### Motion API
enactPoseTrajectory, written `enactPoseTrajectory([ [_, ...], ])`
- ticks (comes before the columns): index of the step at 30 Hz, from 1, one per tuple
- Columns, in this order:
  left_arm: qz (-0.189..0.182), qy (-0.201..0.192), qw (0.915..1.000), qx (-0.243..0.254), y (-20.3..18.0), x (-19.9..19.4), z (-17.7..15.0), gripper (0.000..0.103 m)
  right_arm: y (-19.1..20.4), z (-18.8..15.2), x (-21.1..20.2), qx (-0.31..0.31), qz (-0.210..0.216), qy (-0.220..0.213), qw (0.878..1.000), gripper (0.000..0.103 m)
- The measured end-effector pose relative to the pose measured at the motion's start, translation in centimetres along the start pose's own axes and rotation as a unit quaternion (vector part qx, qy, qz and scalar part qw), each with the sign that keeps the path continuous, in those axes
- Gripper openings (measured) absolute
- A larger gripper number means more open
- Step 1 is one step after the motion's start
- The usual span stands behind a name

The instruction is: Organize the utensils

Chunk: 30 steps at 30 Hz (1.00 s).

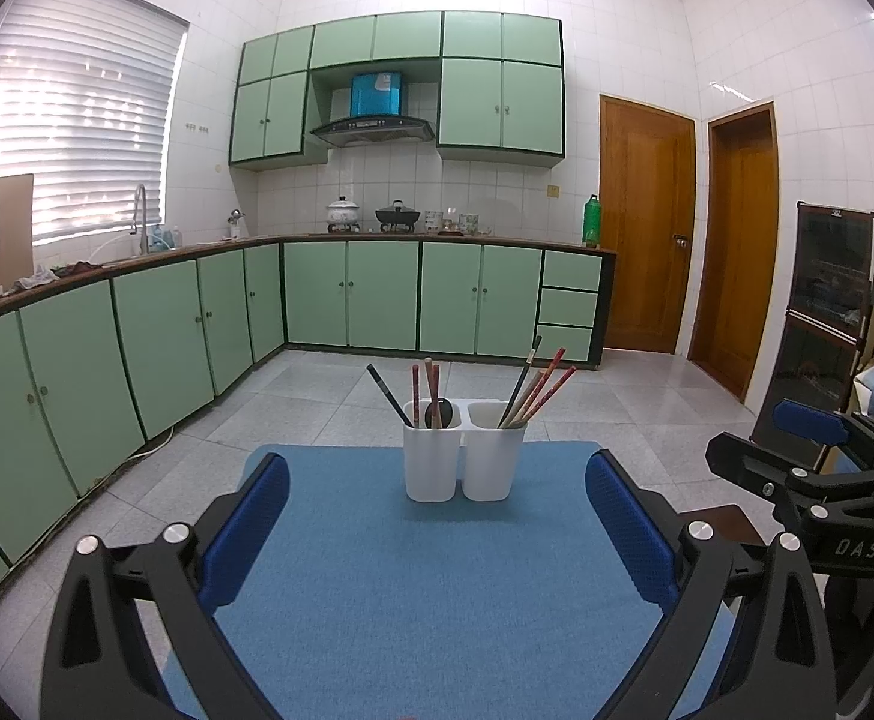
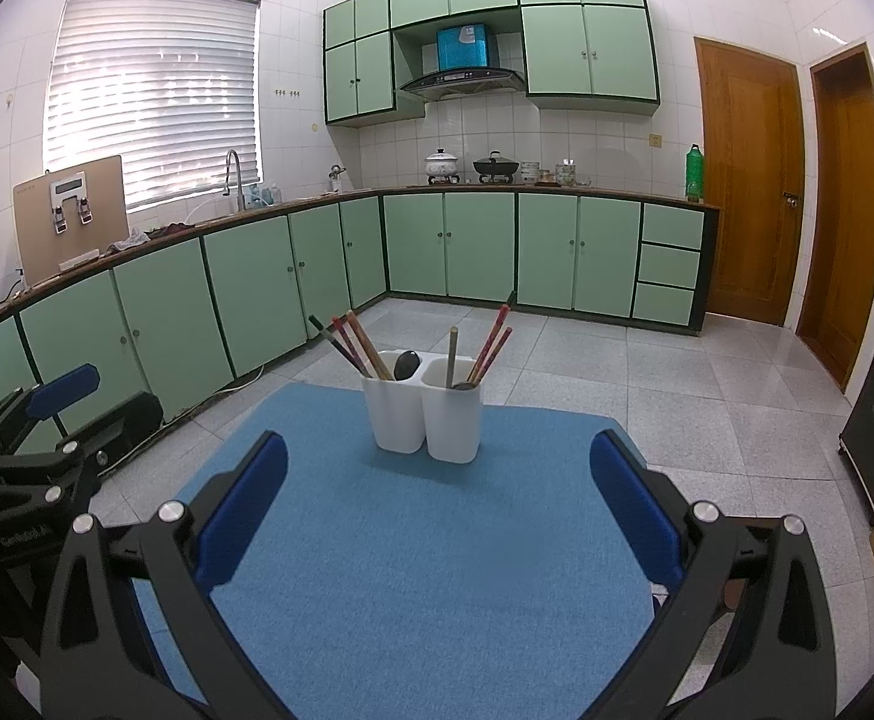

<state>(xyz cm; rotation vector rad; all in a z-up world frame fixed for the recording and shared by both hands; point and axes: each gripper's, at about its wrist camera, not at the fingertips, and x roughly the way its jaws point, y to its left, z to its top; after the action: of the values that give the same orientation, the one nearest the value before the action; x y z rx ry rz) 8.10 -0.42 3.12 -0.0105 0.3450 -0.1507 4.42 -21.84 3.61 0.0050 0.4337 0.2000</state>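
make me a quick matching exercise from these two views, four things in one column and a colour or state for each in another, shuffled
Things:
1. left tool
2. two utensil cups
3. mat
4. chopsticks

Colour or state:
A. blue, lying flat under the cups
B. white, standing side by side and touching
C. open, holding nothing
D. leaning out over a cup rim

Right pairs: 1-C, 2-B, 3-A, 4-D

The right tool is open and empty as well.
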Motion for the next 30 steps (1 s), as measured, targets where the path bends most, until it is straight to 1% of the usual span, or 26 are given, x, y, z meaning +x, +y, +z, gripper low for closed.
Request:
enactPoseTrajectory([
  [30, 0.001, 0.001, 1.0000, 0.000, 0.06, 0.09, -0.25, 0.097, 0.16, -0.41, 0.35, -0.001, 0.001, 0.002, 1.000, 0.098],
])
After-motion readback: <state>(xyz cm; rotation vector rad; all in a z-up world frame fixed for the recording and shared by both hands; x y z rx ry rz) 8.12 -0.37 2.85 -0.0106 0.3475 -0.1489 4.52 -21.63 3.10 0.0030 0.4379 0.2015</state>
